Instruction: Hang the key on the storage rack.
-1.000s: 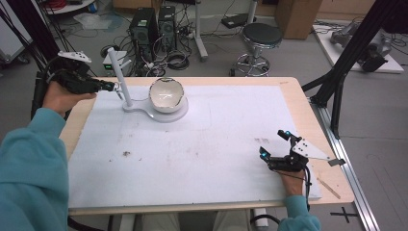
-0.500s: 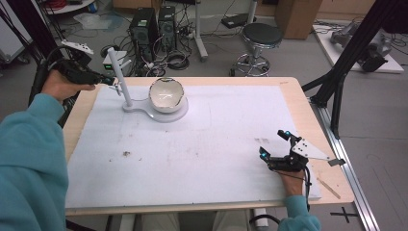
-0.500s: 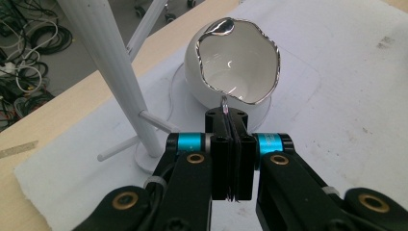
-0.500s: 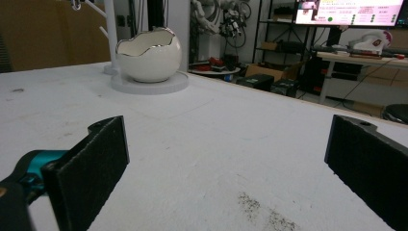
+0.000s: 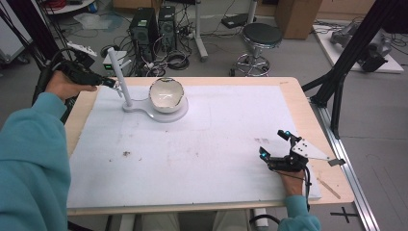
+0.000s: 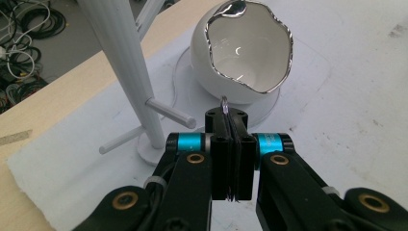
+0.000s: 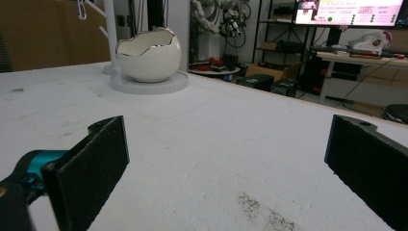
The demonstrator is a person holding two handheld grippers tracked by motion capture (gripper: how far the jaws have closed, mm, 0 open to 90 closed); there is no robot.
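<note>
High view: left gripper (image 5: 111,83) at the far left of the table, tips right by the white stand (image 5: 120,72), a thin post with side pegs on a flat base. The egg-shaped bowl (image 5: 167,95) sits on that same base, just beside the post. Right gripper (image 5: 274,147) rests on the white mat (image 5: 216,144) near the right front corner, well apart from the stand.

Left gripper view: jaws clenched together with a small thin metal loop (image 6: 224,103) poking out between the tips, probably a ring or an earring hook, too small to be sure. A peg (image 6: 171,113) of the stand is just left of the tips, close but not touching. The bowl stands beyond, open mouth tilted toward the camera, nothing visible inside.

Right gripper view: jaws wide apart, nothing between them, idle above the mat. A small hook-like item (image 7: 81,9) hangs by the stand's upper pegs, far off.

Progress, judged: the loop is picked up and brought to the stand; hanging it on a peg and letting go are left.
</note>
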